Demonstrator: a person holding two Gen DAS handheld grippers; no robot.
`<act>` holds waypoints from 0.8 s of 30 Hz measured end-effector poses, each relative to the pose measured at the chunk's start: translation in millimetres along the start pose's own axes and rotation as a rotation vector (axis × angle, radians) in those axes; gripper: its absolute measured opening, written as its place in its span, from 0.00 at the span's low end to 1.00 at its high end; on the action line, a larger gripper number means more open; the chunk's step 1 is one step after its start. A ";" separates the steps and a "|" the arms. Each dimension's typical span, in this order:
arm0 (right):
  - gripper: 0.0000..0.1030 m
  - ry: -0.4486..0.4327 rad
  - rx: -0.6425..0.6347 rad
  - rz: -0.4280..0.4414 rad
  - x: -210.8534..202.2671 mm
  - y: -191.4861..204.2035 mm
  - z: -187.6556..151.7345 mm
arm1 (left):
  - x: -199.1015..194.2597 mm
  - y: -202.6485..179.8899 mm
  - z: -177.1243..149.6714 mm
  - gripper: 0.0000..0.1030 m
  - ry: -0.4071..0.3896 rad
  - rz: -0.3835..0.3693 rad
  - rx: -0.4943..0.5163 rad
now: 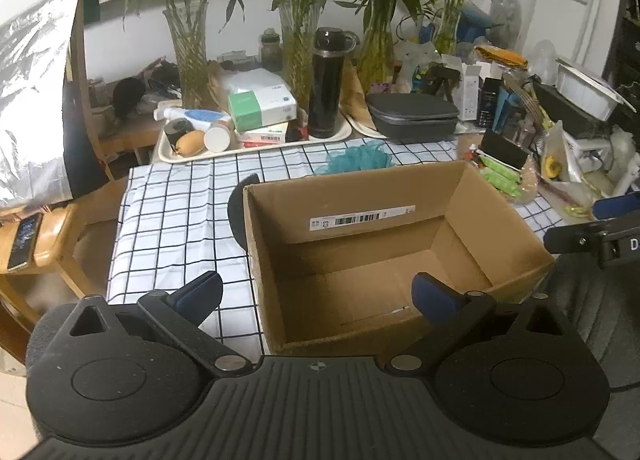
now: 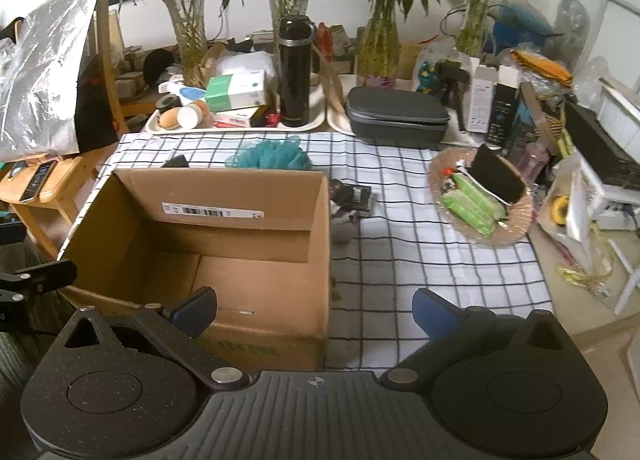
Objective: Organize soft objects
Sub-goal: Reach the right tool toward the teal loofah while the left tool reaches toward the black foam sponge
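Nothing packed yet: box [image 2: 224, 236] empty on the checked tabletop [image 2: 420, 260]. Soft things lying around it: teal pouf [image 2: 272, 155] just behind the far wall, a dark-and-grey bundle [image 2: 350, 203] touching the box's right side, a small dark item [image 2: 176, 161] behind the far left corner, hard to identify.

Best start, probably: reach with the right hand-held gripper [image 2: 314, 312] for the bundle, nearest and unobstructed. Close on the bulk, not a loose edge, lift clear of the box wall, then drop inside. Pouf likely to squash and spring, so pinch deep.

Right hand-held gripper released, jaws wide, hovering low over the box's near right corner, aimed forward. Left hand-held gripper [image 1: 316, 296] likewise released and empty, poised above the box's near edge.
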State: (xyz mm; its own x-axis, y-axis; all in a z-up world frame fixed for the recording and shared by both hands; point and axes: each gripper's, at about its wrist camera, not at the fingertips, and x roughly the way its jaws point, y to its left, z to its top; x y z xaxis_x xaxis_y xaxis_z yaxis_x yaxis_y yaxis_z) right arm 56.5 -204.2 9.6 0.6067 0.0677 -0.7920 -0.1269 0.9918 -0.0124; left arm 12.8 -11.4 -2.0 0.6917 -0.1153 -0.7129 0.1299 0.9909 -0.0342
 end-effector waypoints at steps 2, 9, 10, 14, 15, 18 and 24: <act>1.00 -0.005 0.003 0.020 4.7 -1.3 3.3 | 3.7 4.3 0.2 1.00 0.006 -0.011 -0.015; 1.00 -0.020 0.038 0.101 24.0 -9.4 14.7 | 16.7 18.9 11.4 1.00 0.011 -0.048 -0.072; 1.00 -0.025 0.039 0.110 26.9 -10.6 16.4 | 19.5 20.8 14.9 1.00 0.006 -0.057 -0.088; 1.00 -0.030 0.016 0.126 39.7 -11.9 24.2 | 32.5 26.9 28.8 1.00 0.016 -0.114 -0.165; 1.00 -0.036 0.012 0.132 43.3 -12.1 26.6 | 34.7 27.3 34.0 1.00 0.020 -0.118 -0.172; 1.00 -0.047 0.017 0.162 53.1 -14.7 35.3 | 32.9 27.9 48.1 1.00 -0.018 -0.098 -0.167; 1.00 -0.088 0.021 0.195 70.3 -23.5 59.9 | 35.5 33.4 72.0 1.00 -0.091 -0.093 -0.125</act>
State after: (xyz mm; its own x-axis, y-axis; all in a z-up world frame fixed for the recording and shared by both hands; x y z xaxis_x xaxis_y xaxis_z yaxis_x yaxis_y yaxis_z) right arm 149.2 -216.2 -9.2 0.6384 0.2667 -0.7220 -0.2329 0.9610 0.1491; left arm 92.8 12.6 22.0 0.7428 -0.2067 -0.6368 0.1103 0.9759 -0.1880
